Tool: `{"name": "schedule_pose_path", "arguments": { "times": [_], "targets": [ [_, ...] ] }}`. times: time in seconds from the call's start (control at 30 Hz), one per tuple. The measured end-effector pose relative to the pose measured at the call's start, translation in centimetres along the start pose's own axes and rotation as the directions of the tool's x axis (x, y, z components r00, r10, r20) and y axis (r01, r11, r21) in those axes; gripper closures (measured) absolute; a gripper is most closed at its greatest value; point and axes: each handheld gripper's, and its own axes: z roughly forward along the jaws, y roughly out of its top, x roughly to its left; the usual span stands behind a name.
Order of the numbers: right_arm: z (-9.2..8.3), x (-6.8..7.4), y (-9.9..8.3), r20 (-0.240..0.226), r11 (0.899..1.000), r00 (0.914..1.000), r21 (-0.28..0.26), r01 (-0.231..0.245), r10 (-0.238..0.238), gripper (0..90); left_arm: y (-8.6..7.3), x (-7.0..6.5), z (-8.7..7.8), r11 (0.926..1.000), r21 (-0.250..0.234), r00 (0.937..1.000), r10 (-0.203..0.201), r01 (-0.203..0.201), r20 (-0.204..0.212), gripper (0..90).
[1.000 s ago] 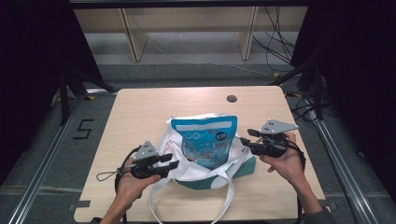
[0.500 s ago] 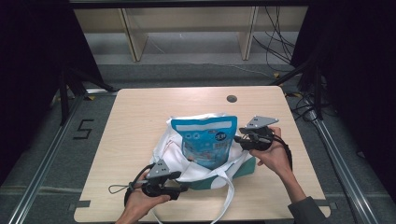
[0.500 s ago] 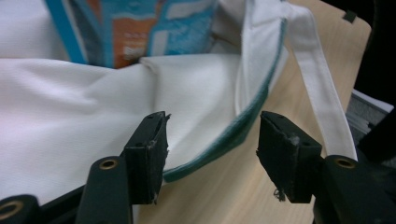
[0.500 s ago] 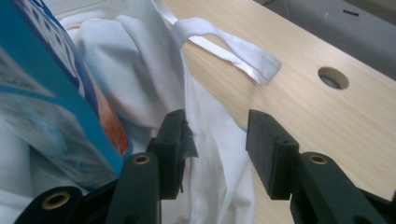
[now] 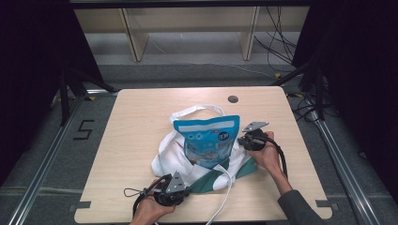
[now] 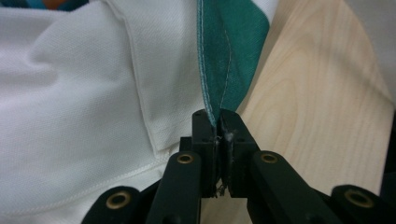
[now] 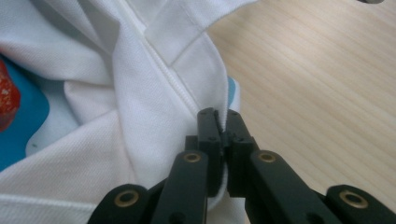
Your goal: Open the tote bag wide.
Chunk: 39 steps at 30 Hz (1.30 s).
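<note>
While both my grippers, left and right, pinch the soft, limp white-and-green bag's cloth edges, near and right, its light blue pouch may slide.

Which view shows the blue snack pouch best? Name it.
The high view: the blue snack pouch stands whole in the white tote bag. The right gripper view catches a blue sliver; the left gripper view just a corner at the top edge.
</note>
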Motion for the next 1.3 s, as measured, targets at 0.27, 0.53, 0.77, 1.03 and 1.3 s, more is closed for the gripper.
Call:
{"name": "schedule_pose_path", "arguments": {
  "times": [0.27, 0.53, 0.77, 1.03, 1.3],
  "targets": [
    [-0.1, -0.6, 0.6, -0.012, 1.0, 0.9997, 0.011, -0.022, 0.022, 81.2, 1.0, -0.6, 0.5, 0.9998, -0.018, 1.0, 0.003, -0.003, 0.007, 74.9],
    [-5.0, -1.1, 1.5, 0.021, 0.987, 0.9946, -0.125, -0.098, 0.102, 49.6, 3.2, 1.6, -4.8, 0.9505, -0.27, 0.9879, -0.143, 0.154, 0.06, 55.2],
    [-8.1, 0.9, 0.8, -0.052, 0.987, 0.9936, -0.123, -0.107, 0.101, 46.4, 3.4, 6.6, -6.7, 0.9372, -0.299, 0.9632, -0.229, 0.179, -0.141, 57.5],
    [-7.6, 2.3, 1.4, -0.036, 0.985, 0.9917, -0.114, -0.127, 0.124, 45.5, 2.7, 11.5, -4.6, 0.9266, -0.245, 0.907, -0.344, 0.285, -0.243, 49.4],
    [-5.9, 3.3, 1.1, 0.008, 0.991, 0.9907, 0.017, -0.136, 0.136, 45.2, 2.0, 12.4, -2.3, 0.9559, -0.152, 0.9186, -0.285, 0.252, -0.274, 68.3]
  ]
}}
